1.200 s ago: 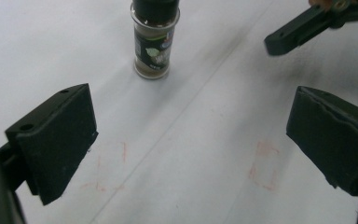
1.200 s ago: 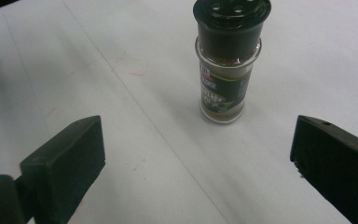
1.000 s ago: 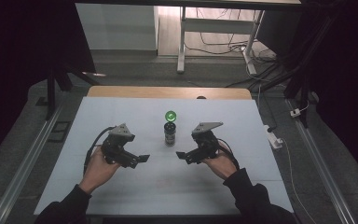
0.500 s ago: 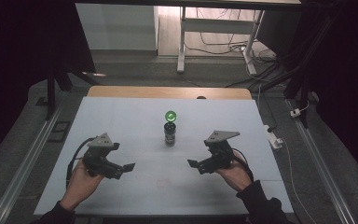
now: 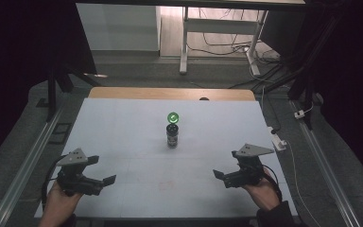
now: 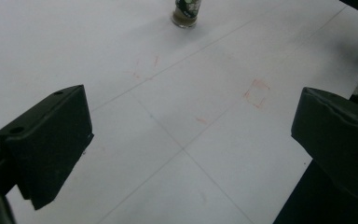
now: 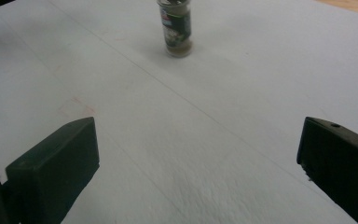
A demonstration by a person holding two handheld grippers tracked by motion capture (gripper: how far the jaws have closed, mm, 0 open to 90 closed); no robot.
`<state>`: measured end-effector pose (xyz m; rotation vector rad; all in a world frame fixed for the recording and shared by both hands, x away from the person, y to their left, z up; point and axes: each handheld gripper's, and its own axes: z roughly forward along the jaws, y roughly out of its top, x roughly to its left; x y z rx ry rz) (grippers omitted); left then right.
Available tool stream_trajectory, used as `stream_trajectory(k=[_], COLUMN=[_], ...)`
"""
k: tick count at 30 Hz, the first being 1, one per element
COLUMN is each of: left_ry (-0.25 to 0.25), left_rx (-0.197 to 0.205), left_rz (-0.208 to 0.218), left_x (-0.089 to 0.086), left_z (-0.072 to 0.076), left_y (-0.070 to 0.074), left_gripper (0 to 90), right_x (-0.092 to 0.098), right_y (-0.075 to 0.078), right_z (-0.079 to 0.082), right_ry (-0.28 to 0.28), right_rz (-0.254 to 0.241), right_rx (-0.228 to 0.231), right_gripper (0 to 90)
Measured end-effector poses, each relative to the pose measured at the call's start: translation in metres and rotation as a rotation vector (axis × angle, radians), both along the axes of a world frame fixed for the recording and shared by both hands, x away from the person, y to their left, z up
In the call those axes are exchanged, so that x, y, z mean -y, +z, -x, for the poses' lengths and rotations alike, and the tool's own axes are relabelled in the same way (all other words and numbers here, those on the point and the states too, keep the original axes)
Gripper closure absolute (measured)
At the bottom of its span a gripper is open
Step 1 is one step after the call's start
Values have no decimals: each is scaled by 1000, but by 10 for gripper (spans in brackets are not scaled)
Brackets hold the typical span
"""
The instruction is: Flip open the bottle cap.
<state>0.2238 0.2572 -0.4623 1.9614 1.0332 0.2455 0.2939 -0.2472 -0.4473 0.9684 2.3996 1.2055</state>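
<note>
Now, at the near edge of the pale grey table (image 5: 123, 132), I hold the left gripper (image 5: 105, 180) and right gripper (image 5: 219, 175) with jaws wide and empty, well apart from the small dark glass jar (image 5: 172, 135). It stands upright at mid-table, its round green lid (image 5: 172, 117) just behind it. I judge the jar work finished or unstarted; any next move needs a long reach forward.

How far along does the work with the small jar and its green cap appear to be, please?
Seemingly done: the jar stands upright mid-table, green cap lying just behind it. In hand: nothing; the left gripper and right gripper are open near the table's front edge. Left: possibly nothing.
</note>
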Motion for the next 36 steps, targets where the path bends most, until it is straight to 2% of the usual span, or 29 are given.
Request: stream_trajectory(k=[12,22,26,33,36], left_ry=[82,114,126,136,137], left_rx=[-20,-29,-32,-50,-52], left_rz=[51,21,17,-41,-40], left_x=[-30,-39,-42,-39,-39], left_z=[27,39,43,46,45], left_y=[-12,-16,-16,-16,-16], left_gripper=[0,0,0,0,0], right_x=[36,59,63,64,65], right_y=[-4,-9,-9,-9,-9], right_z=[21,33,37,41,40], right_ry=[-104,-181,-190,-195,-194], right_rz=[3,-1,-1,17,18], right_rx=[-19,-57,-62,-70,-73], right_gripper=[0,0,0,0,0])
